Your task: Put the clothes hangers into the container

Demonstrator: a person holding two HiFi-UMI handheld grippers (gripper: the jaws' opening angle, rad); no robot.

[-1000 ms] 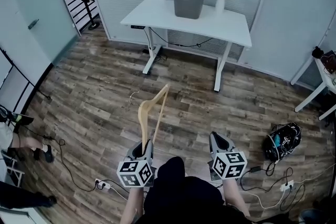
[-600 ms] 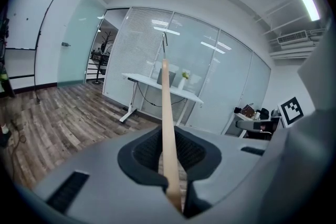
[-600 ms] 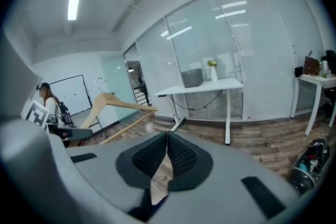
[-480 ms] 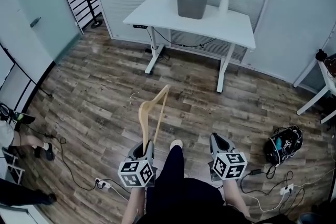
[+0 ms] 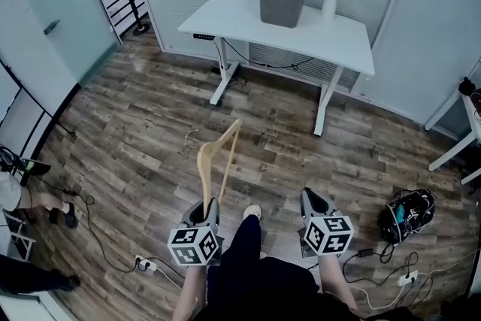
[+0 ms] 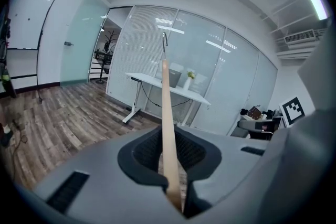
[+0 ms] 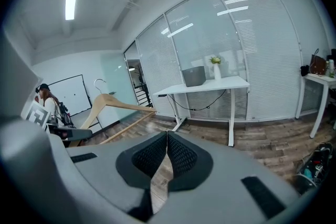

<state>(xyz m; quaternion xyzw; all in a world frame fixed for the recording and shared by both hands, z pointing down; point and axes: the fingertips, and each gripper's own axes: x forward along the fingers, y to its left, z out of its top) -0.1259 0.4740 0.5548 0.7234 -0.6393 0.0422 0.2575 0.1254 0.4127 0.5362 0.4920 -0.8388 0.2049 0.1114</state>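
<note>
- Wood floor [image 5: 135, 124]: planks have slid toward the bottom of the head view over the last second. The person is walking forward, and a shoe [image 5: 253, 212] now shows between the grippers.
- White table [image 5: 225, 19]: a little nearer than a second ago, but well apart from the person.
- Grey container [image 5: 283, 1]: upright on the tabletop, beside a vase of flowers [image 5: 331, 2]. Nothing can be seen in it from here.
- Wooden hanger [image 5: 218, 162]: stands up and forward from the left gripper, hook end toward the table. Its pose in the grip is unchanged.
- Left gripper [image 5: 204, 213]: jaws pinch the hanger's lower wooden end.
- Right gripper [image 5: 313, 201]: jaws pressed together, nothing between them.
- Judgement: this is the carry step. The approach is closing, and the drop-in is not yet within reach.
</note>
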